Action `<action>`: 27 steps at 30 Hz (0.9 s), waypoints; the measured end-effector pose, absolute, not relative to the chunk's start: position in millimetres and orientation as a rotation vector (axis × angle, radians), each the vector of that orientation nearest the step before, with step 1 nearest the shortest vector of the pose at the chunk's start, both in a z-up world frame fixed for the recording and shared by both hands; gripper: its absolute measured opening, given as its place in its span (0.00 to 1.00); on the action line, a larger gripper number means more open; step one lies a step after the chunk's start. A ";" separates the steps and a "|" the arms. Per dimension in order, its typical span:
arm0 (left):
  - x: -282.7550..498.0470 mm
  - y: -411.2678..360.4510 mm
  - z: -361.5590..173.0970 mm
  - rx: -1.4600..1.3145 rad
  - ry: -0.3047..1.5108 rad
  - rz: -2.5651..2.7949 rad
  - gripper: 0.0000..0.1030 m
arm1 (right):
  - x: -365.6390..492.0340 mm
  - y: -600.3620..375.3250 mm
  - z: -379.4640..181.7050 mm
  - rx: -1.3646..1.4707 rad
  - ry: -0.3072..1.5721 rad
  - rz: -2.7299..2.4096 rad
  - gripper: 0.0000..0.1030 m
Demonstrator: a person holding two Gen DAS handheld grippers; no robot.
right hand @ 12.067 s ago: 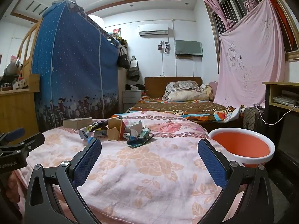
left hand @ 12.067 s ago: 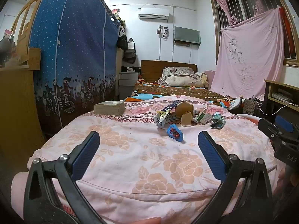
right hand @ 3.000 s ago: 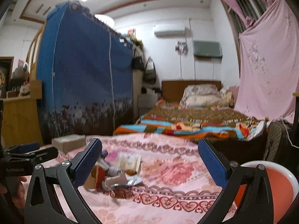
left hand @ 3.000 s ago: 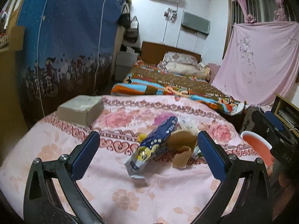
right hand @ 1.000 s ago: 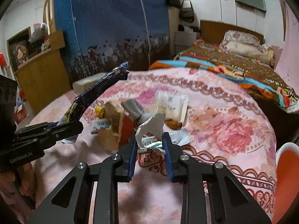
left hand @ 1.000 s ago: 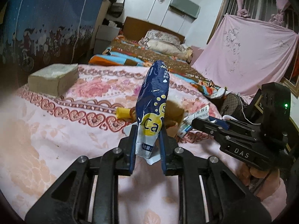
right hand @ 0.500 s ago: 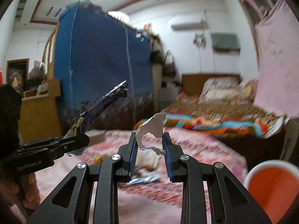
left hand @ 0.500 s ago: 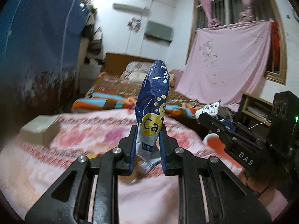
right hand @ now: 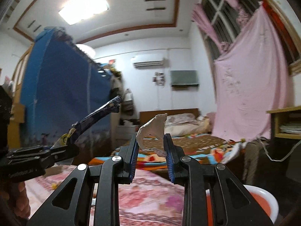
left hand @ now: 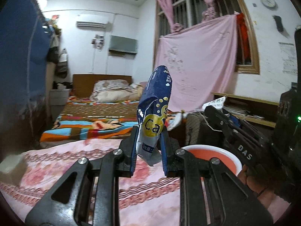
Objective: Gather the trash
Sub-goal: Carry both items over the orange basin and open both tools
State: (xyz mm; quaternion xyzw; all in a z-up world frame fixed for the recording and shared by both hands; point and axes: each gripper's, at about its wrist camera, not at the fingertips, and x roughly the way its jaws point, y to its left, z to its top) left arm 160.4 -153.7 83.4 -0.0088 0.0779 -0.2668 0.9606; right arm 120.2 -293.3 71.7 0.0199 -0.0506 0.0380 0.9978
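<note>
Left wrist view: the left gripper (left hand: 148, 150) has its fingers (left hand: 133, 150) pinching the lower end of a dark blue snack wrapper (left hand: 155, 111) marked "Ca", which stands upright between them, lifted clear of the bed (left hand: 56, 169) with its pink floral cover. Just beyond the fingertips, low and to the right, sits the orange basin (left hand: 225, 159) with a white rim, and nothing shows in the part of it that is visible. The right gripper (left hand: 214, 111) reaches in from the right above the basin, with a scrap of white printed packaging (left hand: 216, 102) at its tip.

Right wrist view: the right gripper (right hand: 151, 150) has its fingers (right hand: 170, 162) clamped on a torn white paper scrap (right hand: 153, 129), held up in the air. The basin (right hand: 263, 203) appears at the lower right, below and beside the gripper. The left gripper (right hand: 56, 152) shows at the left, with the blue wrapper (right hand: 94, 118) slanting upward from it.

As a judgement, the task is at an early stage: two pieces are picked up and being carried, neither is dropped yet, and the basin looks like the collecting place. The release over the basin is left, and whether more trash lies on the bed cannot be told, since the cover is blurred and mostly hidden.
</note>
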 end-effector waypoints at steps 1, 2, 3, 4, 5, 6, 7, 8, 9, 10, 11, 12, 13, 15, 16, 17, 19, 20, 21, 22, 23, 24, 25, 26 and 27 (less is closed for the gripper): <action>162.5 -160.9 83.6 -0.012 0.163 -0.558 0.06 | 122.1 -300.8 71.3 0.053 -0.093 0.052 0.24; 165.2 -168.5 83.2 -0.005 0.169 -0.578 0.06 | 121.4 -305.8 69.6 0.062 -0.088 0.037 0.24; 163.9 -176.2 82.7 0.001 0.174 -0.593 0.06 | 122.0 -311.7 68.4 0.074 -0.081 0.018 0.24; 167.2 -185.2 81.8 0.010 0.182 -0.612 0.06 | 123.6 -318.8 67.2 0.088 -0.071 -0.001 0.24; 166.1 -191.7 80.8 0.014 0.187 -0.623 0.06 | 124.9 -326.3 65.9 0.104 -0.061 -0.021 0.24; 167.3 -197.0 80.1 0.018 0.192 -0.637 0.06 | 125.7 -333.2 64.3 0.118 -0.050 -0.041 0.25; 168.6 -203.5 79.3 0.022 0.199 -0.652 0.06 | 127.0 -339.4 63.2 0.131 -0.037 -0.060 0.25; 170.1 -210.3 78.2 0.028 0.207 -0.666 0.06 | 127.9 -347.2 61.0 0.141 -0.028 -0.073 0.25; 170.8 -216.4 77.4 0.034 0.217 -0.676 0.06 | 128.6 -355.2 59.0 0.153 -0.018 -0.090 0.25; 174.0 -223.6 76.0 0.039 0.233 -0.688 0.06 | 130.4 -362.6 56.9 0.169 -0.004 -0.112 0.25; 175.7 -230.0 76.5 0.039 0.244 -0.697 0.06 | 130.3 -369.2 56.6 0.178 0.005 -0.124 0.25; 178.3 -235.4 76.1 0.038 0.258 -0.708 0.06 | 131.0 -373.6 54.6 0.190 0.018 -0.135 0.26; 181.4 -241.4 75.1 0.037 0.278 -0.721 0.06 | 132.1 -378.6 52.3 0.200 0.033 -0.148 0.26; 186.3 -252.0 72.5 0.036 0.316 -0.740 0.06 | 134.4 -385.4 47.7 0.216 0.064 -0.171 0.26; 191.1 -257.6 70.9 0.035 0.346 -0.752 0.06 | 137.0 -390.1 45.2 0.228 0.087 -0.182 0.26; 193.7 -262.4 69.8 0.031 0.366 -0.759 0.06 | 137.4 -393.0 42.8 0.237 0.101 -0.190 0.26; 202.7 -271.5 66.0 0.016 0.428 -0.782 0.06 | 139.7 -398.2 39.6 0.252 0.125 -0.203 0.26; 205.0 -274.7 63.9 0.009 0.452 -0.788 0.06 | 140.5 -400.3 38.3 0.257 0.137 -0.210 0.26; 207.9 -279.5 61.4 0.001 0.477 -0.794 0.06 | 141.8 -402.5 36.3 0.262 0.151 -0.218 0.26; 211.1 -282.4 58.1 -0.008 0.504 -0.801 0.06 | 141.5 -402.7 34.9 0.266 0.162 -0.223 0.26; 217.4 -286.6 55.2 -0.017 0.544 -0.812 0.06 | 143.0 -404.6 32.6 0.273 0.178 -0.229 0.26; 219.0 -292.0 51.9 -0.023 0.565 -0.816 0.06 | 144.5 -406.7 30.3 0.280 0.195 -0.234 0.26; 222.9 -295.1 49.4 -0.032 0.592 -0.820 0.06 | 146.8 -408.3 29.7 0.285 0.208 -0.239 0.26; 227.4 -297.7 46.2 -0.046 0.623 -0.824 0.06 | 148.5 -410.2 27.9 0.291 0.223 -0.245 0.26; 230.8 -299.8 43.0 -0.061 0.649 -0.827 0.06 | 149.8 -411.7 26.4 0.297 0.232 -0.248 0.27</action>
